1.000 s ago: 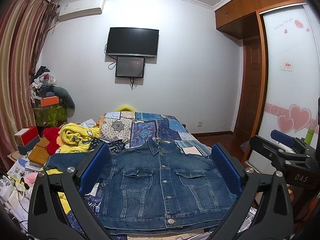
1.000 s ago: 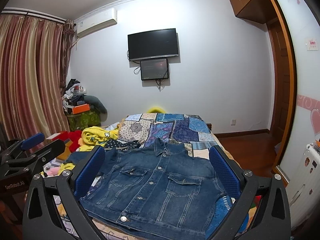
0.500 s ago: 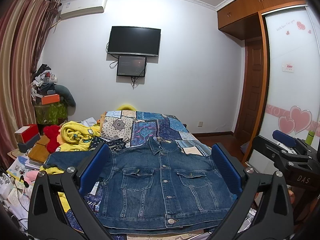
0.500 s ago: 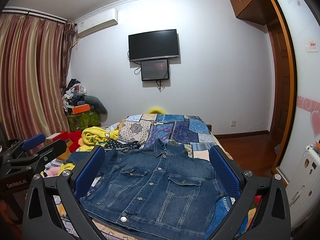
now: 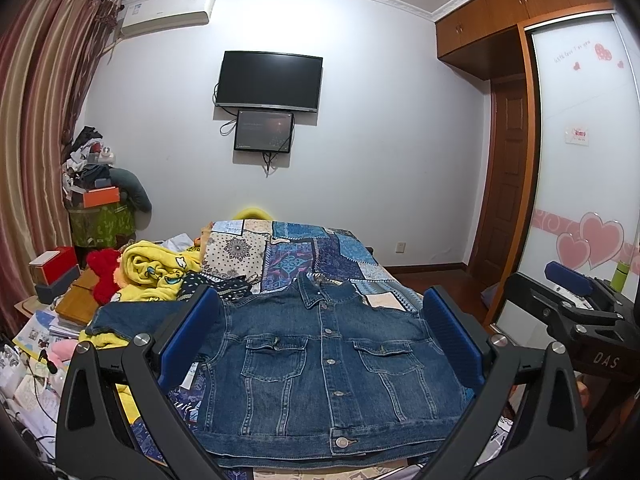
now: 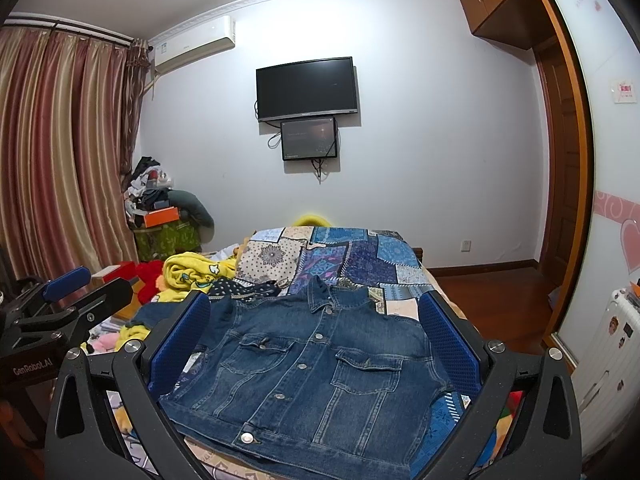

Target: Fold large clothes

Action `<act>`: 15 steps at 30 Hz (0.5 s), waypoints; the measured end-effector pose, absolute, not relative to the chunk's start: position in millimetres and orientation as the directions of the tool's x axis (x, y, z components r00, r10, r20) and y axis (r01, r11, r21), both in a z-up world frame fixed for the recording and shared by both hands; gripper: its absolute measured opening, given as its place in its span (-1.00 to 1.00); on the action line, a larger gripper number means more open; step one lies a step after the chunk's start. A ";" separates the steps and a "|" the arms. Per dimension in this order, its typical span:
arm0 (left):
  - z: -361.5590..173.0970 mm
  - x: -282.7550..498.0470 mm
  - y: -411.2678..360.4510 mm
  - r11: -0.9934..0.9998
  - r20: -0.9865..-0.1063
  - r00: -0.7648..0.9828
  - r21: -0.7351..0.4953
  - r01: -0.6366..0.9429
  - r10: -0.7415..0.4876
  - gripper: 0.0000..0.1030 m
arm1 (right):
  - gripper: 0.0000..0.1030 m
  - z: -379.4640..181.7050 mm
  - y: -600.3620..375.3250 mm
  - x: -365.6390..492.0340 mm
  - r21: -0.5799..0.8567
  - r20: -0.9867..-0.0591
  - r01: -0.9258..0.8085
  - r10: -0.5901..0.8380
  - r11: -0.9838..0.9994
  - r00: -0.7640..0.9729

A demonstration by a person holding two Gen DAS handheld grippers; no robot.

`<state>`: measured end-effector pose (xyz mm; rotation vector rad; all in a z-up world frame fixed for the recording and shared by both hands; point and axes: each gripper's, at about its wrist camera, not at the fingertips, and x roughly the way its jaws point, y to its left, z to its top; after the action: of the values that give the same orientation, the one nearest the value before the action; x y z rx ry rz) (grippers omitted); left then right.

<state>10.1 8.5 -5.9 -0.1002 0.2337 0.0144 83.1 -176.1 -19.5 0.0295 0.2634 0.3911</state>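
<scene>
Jacket (image 5: 324,368), one; claws, two apart

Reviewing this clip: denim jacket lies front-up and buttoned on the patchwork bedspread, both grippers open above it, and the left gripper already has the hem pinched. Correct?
Not quite. The left gripper holds nothing: in the left wrist view its jaws stand wide apart above the denim jacket, clear of the hem. The rest holds: jacket front-up and buttoned on the patchwork bedspread, right gripper open too.

— How's the light?
— Even and cool, probably from overhead; soft shadow lies beneath the fingers (image 5: 188,336).
— Sharpness?
— Crisp between the fingers; beyond them, edges bow and corners vignette black.
</scene>
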 end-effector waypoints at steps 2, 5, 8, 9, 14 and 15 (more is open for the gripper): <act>-6.0 10.9 9.0 0.994 -0.232 0.973 -0.102 -0.026 0.001 1.00 | 1.00 -18.9 -176.3 83.0 0.077 -0.249 -0.373 0.380 0.925 0.891; -6.0 11.5 9.4 0.994 -0.231 0.973 -0.104 -0.025 0.001 1.00 | 1.00 -19.9 -175.8 83.6 0.074 -0.248 -0.371 0.377 0.926 0.892; -5.8 11.6 10.0 0.995 -0.232 0.973 -0.099 -0.027 0.004 1.00 | 1.00 -20.0 -175.8 84.1 0.075 -0.252 -0.371 0.377 0.926 0.891; -6.1 11.9 10.2 0.995 -0.233 0.972 -0.099 -0.027 0.004 1.00 | 1.00 -21.0 -175.2 83.4 0.074 -0.251 -0.370 0.376 0.926 0.892; -7.5 14.0 11.9 0.994 -0.240 0.971 -0.103 -0.027 0.002 1.00 | 1.00 -21.1 -174.4 84.7 0.073 -0.260 -0.371 0.377 0.926 0.889; -8.3 15.3 12.4 0.994 -0.243 0.970 -0.104 -0.028 0.001 1.00 | 1.00 -21.5 -173.2 85.7 0.072 -0.262 -0.370 0.375 0.926 0.889</act>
<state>15.3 12.4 -8.3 -0.1075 0.2449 0.0146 85.7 -173.2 -21.5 0.0202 0.2766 0.3871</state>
